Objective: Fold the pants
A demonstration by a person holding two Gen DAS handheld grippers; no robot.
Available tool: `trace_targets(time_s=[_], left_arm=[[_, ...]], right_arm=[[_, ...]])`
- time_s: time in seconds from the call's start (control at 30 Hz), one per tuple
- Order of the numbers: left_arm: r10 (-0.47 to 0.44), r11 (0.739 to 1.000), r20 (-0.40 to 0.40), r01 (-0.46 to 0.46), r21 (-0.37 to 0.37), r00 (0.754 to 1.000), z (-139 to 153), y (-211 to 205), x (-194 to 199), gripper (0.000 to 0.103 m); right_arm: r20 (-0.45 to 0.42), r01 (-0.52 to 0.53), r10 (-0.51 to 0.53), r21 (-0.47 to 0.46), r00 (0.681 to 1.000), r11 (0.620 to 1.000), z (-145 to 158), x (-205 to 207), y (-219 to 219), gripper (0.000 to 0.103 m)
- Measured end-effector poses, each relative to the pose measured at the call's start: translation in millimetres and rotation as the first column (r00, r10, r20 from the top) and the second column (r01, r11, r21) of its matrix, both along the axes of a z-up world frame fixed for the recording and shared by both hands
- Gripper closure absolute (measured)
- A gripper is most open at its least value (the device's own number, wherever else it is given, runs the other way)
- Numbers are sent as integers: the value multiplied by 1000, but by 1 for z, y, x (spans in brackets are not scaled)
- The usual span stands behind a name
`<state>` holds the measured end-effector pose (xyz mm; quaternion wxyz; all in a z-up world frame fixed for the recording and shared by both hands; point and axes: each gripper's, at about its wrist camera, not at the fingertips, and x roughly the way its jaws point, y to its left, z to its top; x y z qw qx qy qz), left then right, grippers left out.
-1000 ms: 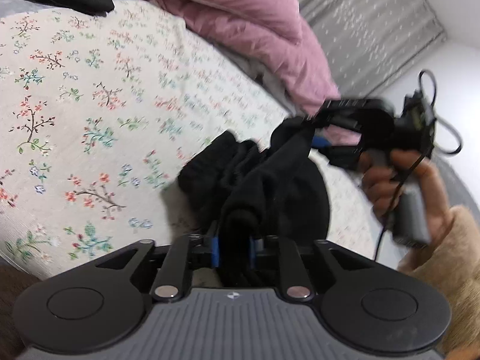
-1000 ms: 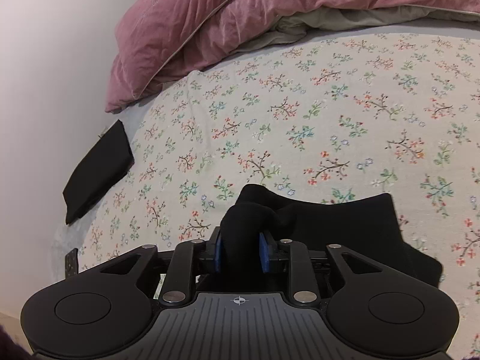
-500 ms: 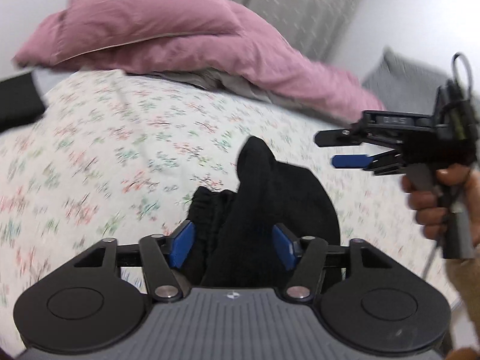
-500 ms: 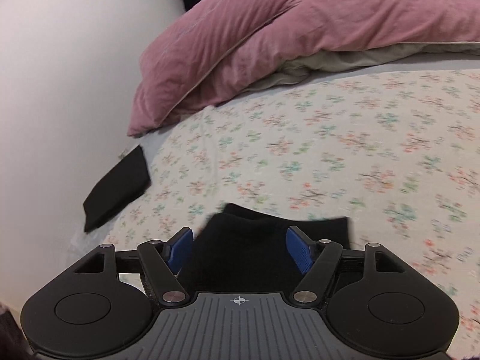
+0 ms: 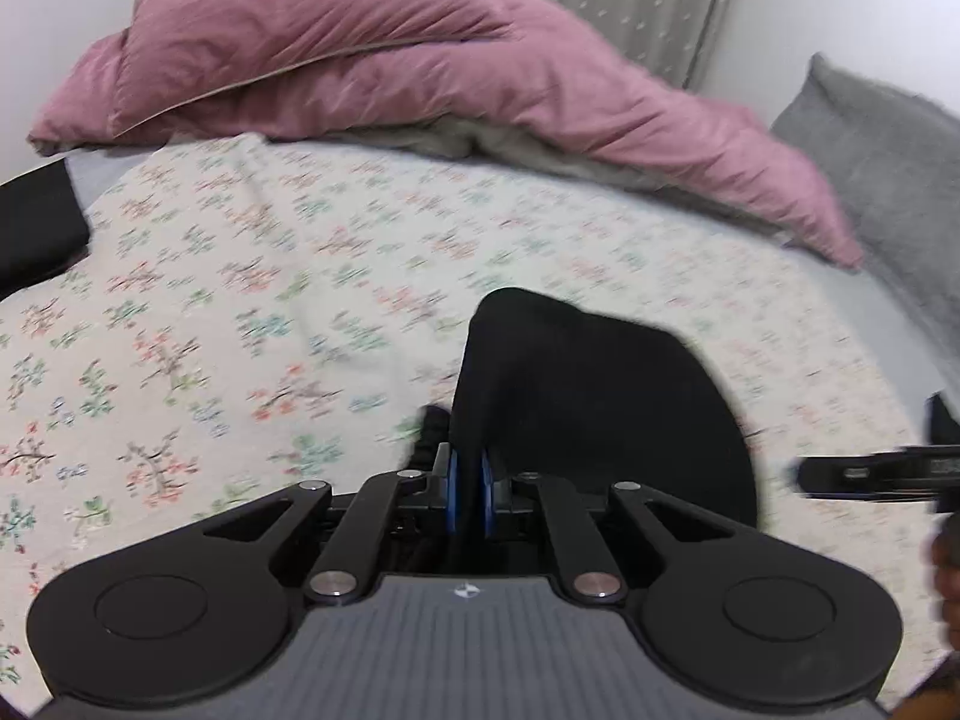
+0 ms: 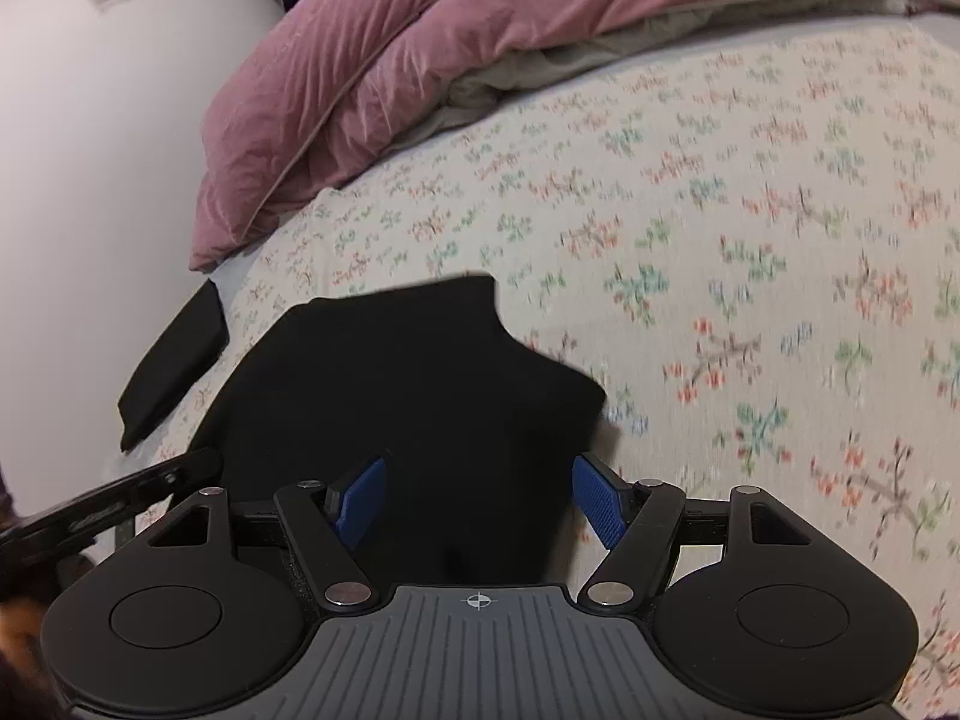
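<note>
The black pants [image 5: 600,408] lie bunched on the floral bedsheet [image 5: 240,300]. My left gripper [image 5: 469,480] is closing its jaws, and a fold of the pants' left edge sits pinched between the blue pads [image 5: 452,480]. The right gripper [image 6: 480,492] hovers open just above the pants [image 6: 408,390], its pads [image 6: 600,504] wide apart and touching no cloth. The right gripper's black finger [image 5: 870,474] pokes in at the right edge of the left wrist view. Part of the left gripper [image 6: 120,498] shows at the lower left of the right wrist view.
A pink duvet [image 5: 420,60] is heaped along the far side of the bed. A folded black garment [image 6: 174,366] lies by the bed's left edge near the white wall. A grey pillow [image 5: 888,150] sits at the far right. A person's hand [image 5: 945,576] holds the right gripper.
Both grippers let go of the pants and opened. The left one rolled level and has closed again on a fold. The right one swung aside and stays open above the cloth.
</note>
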<state>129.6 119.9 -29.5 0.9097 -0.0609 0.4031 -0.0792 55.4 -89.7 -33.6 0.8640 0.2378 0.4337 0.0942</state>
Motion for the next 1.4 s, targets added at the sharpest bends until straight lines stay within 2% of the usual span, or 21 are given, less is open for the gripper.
trace_targets(time_s=[0.07,0.13,0.27,0.33,0.43,0.47,0.5,0.53,0.57,0.6,0.63,0.77,0.9,0.93,0.97,1.03,1.13,1.23,1.27,1.3,1.4], left_arm=[[4,1000,-34,-4,9,999,-18,7,7,70],[2,999,-30,-4,-47,1000,-26,18,7,66],[4,987,-78,-17,-159,997,-32,42,15,42],[4,968,-125,-35,-248,992,-38,56,21,37],[-20,917,-193,-59,-395,981,-52,76,28,35],[-27,892,-215,-74,-446,976,-58,82,30,35],[-27,868,-232,-92,-487,972,-63,86,30,35],[-27,844,-245,-109,-525,969,-68,89,29,39],[-30,817,-244,-116,-565,969,-73,91,27,47],[-22,807,-241,-125,-577,970,-74,90,24,48],[-14,810,-234,-127,-573,972,-73,88,22,50],[-19,799,-223,-119,-589,975,-69,70,13,56],[-14,829,-182,-90,-552,983,-64,31,10,56],[4,836,-164,-93,-541,986,-63,24,9,53],[25,841,-144,-98,-532,989,-63,19,10,41],[45,840,-130,-108,-532,990,-60,18,10,27],[37,784,-146,-119,-609,989,-63,27,14,20],[59,677,-160,-157,-719,985,-69,44,15,13],[62,660,-164,-164,-733,985,-70,46,16,11],[53,660,-166,-159,-734,985,-70,47,19,9],[-48,697,-195,-107,-709,980,-72,34,25,3]], right_arm=[[-15,-2,2,6,1000,1000,-9,-2,2,33],[-23,-10,10,12,1000,1000,-17,-5,4,33],[-36,-13,15,63,999,998,-38,-13,4,33],[-48,-6,12,121,999,993,-50,-16,3,33],[-69,25,-11,204,998,979,-69,-19,2,36],[-68,34,-18,236,998,971,-75,-20,2,38],[-64,38,-21,266,998,963,-79,-20,3,50],[-64,40,-21,299,998,953,-83,-19,4,69],[-67,46,-26,328,997,944,-85,-19,4,71],[-60,49,-31,337,998,940,-85,-18,4,81],[-48,43,-27,358,998,933,-82,-19,3,82],[2,44,-49,376,999,926,-56,-15,-14,83],[28,78,-92,316,995,946,-39,-3,-42,83],[17,79,-88,295,996,952,-40,1,-48,82],[-8,83,-84,271,996,959,-44,4,-53,79],[-59,116,-104,245,993,963,-54,6,-60,73],[-65,136,-122,276,990,951,-66,-3,-68,61],[-48,134,-126,351,991,927,-73,-13,-75,52],[-50,135,-125,352,991,926,-74,-13,-75,51],[-55,134,-123,351,991,927,-75,-12,-74,52],[-70,122,-103,360,992,925,-80,-6,-66,52]])
